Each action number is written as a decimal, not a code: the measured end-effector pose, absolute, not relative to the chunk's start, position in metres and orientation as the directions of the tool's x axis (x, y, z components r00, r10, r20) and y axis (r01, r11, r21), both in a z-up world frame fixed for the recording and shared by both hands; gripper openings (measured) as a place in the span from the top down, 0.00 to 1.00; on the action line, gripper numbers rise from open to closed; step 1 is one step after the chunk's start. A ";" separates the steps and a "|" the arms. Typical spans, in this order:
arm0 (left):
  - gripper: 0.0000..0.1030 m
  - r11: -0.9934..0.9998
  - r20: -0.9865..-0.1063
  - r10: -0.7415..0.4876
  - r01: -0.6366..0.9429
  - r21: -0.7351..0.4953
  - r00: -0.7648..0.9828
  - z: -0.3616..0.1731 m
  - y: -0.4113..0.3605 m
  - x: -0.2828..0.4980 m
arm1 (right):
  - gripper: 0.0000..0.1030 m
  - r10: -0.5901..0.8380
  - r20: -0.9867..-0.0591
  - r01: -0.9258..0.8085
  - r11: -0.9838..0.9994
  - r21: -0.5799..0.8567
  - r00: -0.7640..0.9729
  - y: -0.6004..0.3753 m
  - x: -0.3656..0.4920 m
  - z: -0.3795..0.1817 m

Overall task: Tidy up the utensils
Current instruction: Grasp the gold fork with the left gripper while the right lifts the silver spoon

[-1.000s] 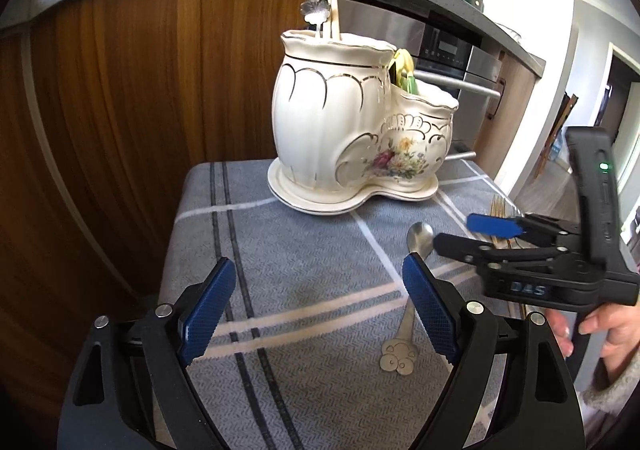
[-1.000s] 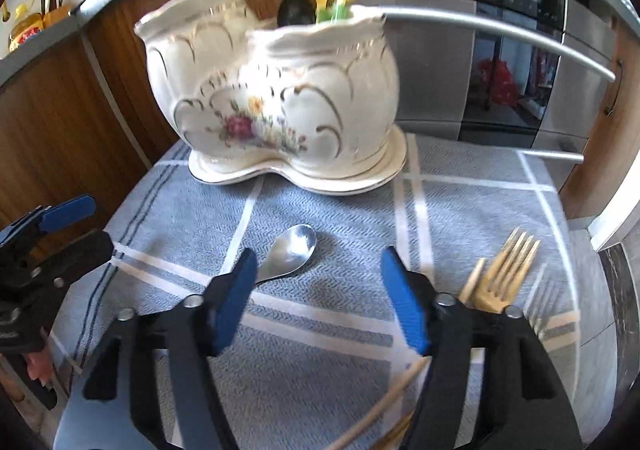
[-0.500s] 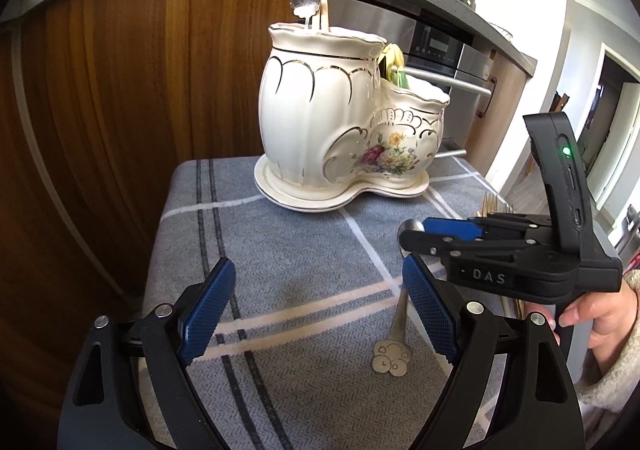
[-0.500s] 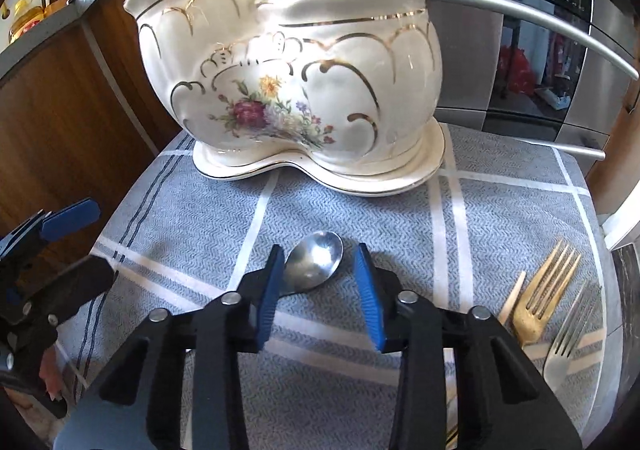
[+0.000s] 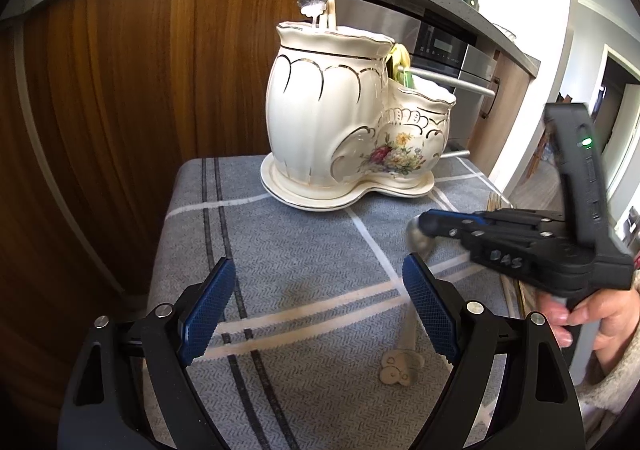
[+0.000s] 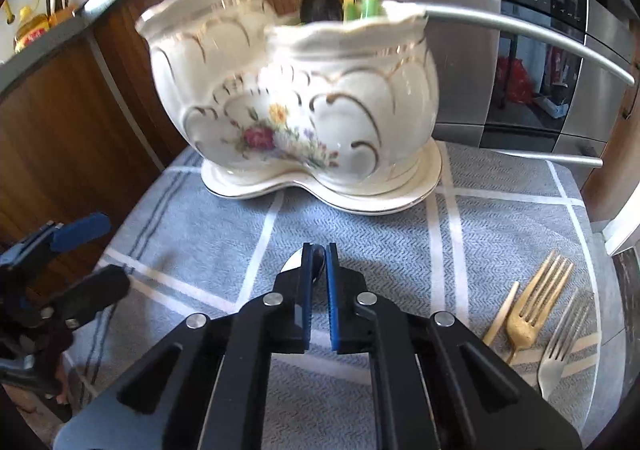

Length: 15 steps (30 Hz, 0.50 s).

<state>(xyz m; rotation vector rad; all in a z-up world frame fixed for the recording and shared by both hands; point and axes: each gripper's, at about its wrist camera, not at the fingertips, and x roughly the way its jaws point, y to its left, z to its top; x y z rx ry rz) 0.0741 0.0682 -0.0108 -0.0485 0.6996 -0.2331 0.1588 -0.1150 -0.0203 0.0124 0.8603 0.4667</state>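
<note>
Your right gripper (image 6: 316,250) has just closed its jaws onto the spoon (image 6: 294,262) bowl, lower centre of frame, on the worktop (image 6: 500,217). Left gripper (image 5: 316,310): jaws released, empty. Next, likely: lift it to the ceramic holder (image 6: 304,97), upper centre.

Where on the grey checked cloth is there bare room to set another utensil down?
Bare cloth lies between the white floral ceramic holder, the cloth's dark-striped side and the open left gripper. It is crowded on the opposite side: a gold fork, a silver fork, and the silver spoon in the right gripper.
</note>
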 end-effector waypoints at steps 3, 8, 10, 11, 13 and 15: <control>0.17 0.973 -0.634 -0.227 0.193 -0.124 0.739 -0.011 0.068 0.075 | 0.96 0.424 -0.697 -0.384 0.895 0.226 0.579 -0.126 0.151 -0.008; 0.17 0.970 -0.634 -0.239 0.212 -0.120 0.736 -0.009 0.061 0.074 | 0.98 0.419 -0.629 -0.374 0.903 0.212 0.655 -0.151 0.134 0.023; 0.17 0.968 -0.635 -0.243 0.224 -0.113 0.733 -0.009 0.056 0.073 | 0.98 0.411 -0.606 -0.357 0.909 0.216 0.681 -0.166 0.129 0.035; 0.17 0.966 -0.637 -0.249 0.232 -0.112 0.729 -0.009 0.053 0.073 | 0.98 0.408 -0.599 -0.350 0.911 0.218 0.689 -0.171 0.129 0.038; 0.17 0.960 -0.639 -0.269 0.253 -0.119 0.721 -0.008 0.047 0.074 | 0.98 0.395 -0.582 -0.331 0.918 0.218 0.711 -0.185 0.126 0.047; 0.17 0.950 -0.641 -0.300 0.282 -0.133 0.706 -0.007 0.039 0.074 | 0.98 0.387 -0.568 -0.315 0.922 0.226 0.726 -0.195 0.124 0.051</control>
